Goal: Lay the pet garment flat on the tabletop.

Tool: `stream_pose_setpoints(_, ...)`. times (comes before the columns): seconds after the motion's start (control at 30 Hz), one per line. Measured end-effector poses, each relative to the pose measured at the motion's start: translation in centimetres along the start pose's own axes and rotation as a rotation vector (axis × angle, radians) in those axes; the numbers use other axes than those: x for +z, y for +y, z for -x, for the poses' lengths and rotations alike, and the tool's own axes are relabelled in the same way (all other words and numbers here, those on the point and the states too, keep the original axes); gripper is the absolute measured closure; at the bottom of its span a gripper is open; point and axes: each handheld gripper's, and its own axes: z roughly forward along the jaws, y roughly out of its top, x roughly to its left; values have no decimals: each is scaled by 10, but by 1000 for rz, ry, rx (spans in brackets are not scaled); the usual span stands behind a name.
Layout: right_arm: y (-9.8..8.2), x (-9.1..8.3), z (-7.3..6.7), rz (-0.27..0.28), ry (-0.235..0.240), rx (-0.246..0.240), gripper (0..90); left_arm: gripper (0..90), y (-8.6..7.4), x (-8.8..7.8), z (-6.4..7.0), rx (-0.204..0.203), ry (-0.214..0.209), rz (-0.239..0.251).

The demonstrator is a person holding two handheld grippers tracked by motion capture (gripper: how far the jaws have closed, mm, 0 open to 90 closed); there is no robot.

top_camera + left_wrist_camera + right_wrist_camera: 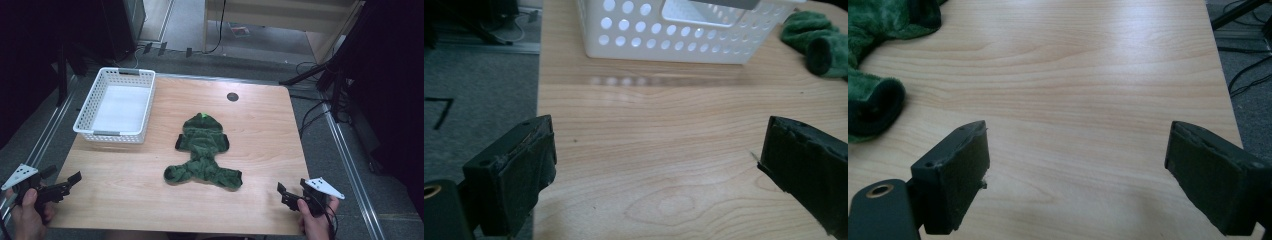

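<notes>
Presently, left gripper (75, 178): jaws wide apart, empty, above counter (150, 195) edge.
Right gripper (281, 190): jaws wide apart, empty.
Green garment (204, 152): mid-counter, between both, untouched.

Premises appear to be a lab or test workspace: a bare wooden table (250, 130) stands on grey carpet (195, 25), with black stands (325, 70), loose cables (312, 117) and floor rails (50, 130) alongside.
</notes>
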Motion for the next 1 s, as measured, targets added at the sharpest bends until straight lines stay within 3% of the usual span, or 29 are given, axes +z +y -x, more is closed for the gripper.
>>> stream_pose_setpoints(0.07,-4,-3,2,11,5,-5,108,18,0,2,3,0,-9,-2)
stream_pose_setpoints(0.27,-18,-4,3,52,31,-17,113,18,-2,13,13,66,-3,-33)
stream_pose_setpoints(0.37,-19,-7,4,86,46,-4,124,18,-2,15,13,65,-7,-35)
stream_pose_setpoints(0.47,-19,-6,7,81,56,16,124,18,-3,17,13,64,-2,-35)
stream_pose_setpoints(1.0,-18,-3,8,61,53,28,124,18,-4,19,14,69,3,-49)
